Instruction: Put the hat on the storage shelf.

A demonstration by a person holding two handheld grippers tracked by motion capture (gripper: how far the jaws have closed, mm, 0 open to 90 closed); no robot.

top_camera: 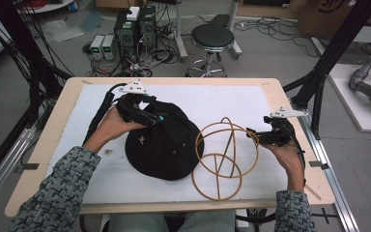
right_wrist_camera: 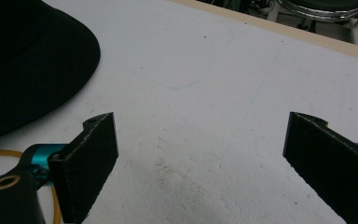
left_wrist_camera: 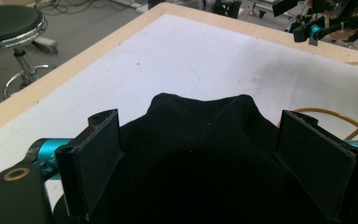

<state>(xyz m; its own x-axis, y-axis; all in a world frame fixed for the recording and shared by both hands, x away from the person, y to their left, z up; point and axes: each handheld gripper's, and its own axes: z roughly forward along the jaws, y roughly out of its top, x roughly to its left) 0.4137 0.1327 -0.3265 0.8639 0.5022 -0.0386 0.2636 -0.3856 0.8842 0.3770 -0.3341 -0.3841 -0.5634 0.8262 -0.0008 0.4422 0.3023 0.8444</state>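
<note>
High view has my left claw (top_camera: 150, 117) spread wide around the black hat's (top_camera: 166, 150) crown, ready to pinch it. Right claw (top_camera: 253, 137) sits apart and empty at the wire hat stand's (top_camera: 224, 159) 2 o'clock, probably to steady it.

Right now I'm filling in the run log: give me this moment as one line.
left gripper: open, jaws astride black hat crown | right gripper: open, nothing between jaws, beside wire frame | hat flat on white mat

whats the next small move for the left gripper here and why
Probably close the left gripper on the black hat: its jaws stand open on either side of the hat's raised crown. The right gripper is open over the bare white mat, beside the wire stand.
</note>
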